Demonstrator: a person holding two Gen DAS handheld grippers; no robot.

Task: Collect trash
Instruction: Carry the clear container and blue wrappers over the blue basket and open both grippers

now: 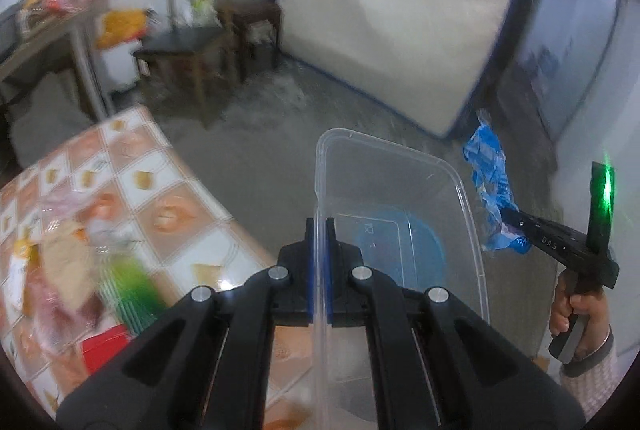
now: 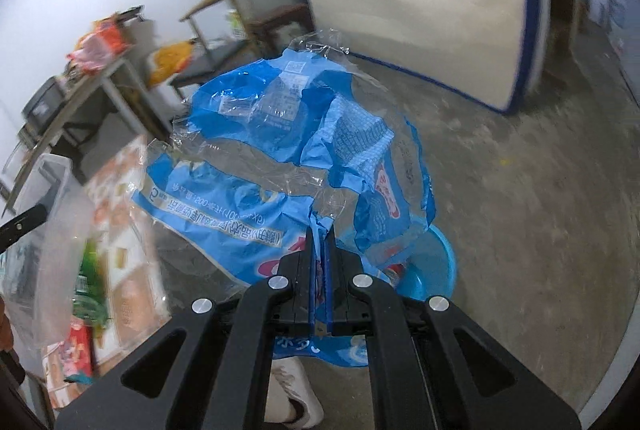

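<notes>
Right now the left tool (image 1: 320, 224) is clamped tight on the thin wall of a clear plastic bin (image 1: 452, 166), its blue pads pinching the rim from either side, and the bin hangs out past the edge of the counter (image 1: 176, 190) above the grey floor (image 1: 260, 150). Through the bin's see-through bottom a blue basin (image 2: 440, 262) shows on the floor beneath.

The right tool (image 2: 320, 230) is closed just as firmly on a crumpled blue and clear plastic wrapper (image 2: 280, 150), which fans out ahead of its fingers. From the left camera the wrapper (image 1: 490, 182) sits just beside the bin's far rim, on the outside of it, with the person's hand (image 1: 572, 314) gripping the tool's handle lower right.

More trash lies on the patterned counter cloth: a green packet (image 1: 128, 290), a red one (image 1: 106, 348) and pale wrappers, all blurred. A white shoe (image 2: 296, 398) shows on the floor under the right tool.

Farther back stand a dark wooden chair (image 1: 192, 42), a cluttered side table (image 1: 48, 42) and a white mattress (image 1: 400, 10) leaning against the wall.
</notes>
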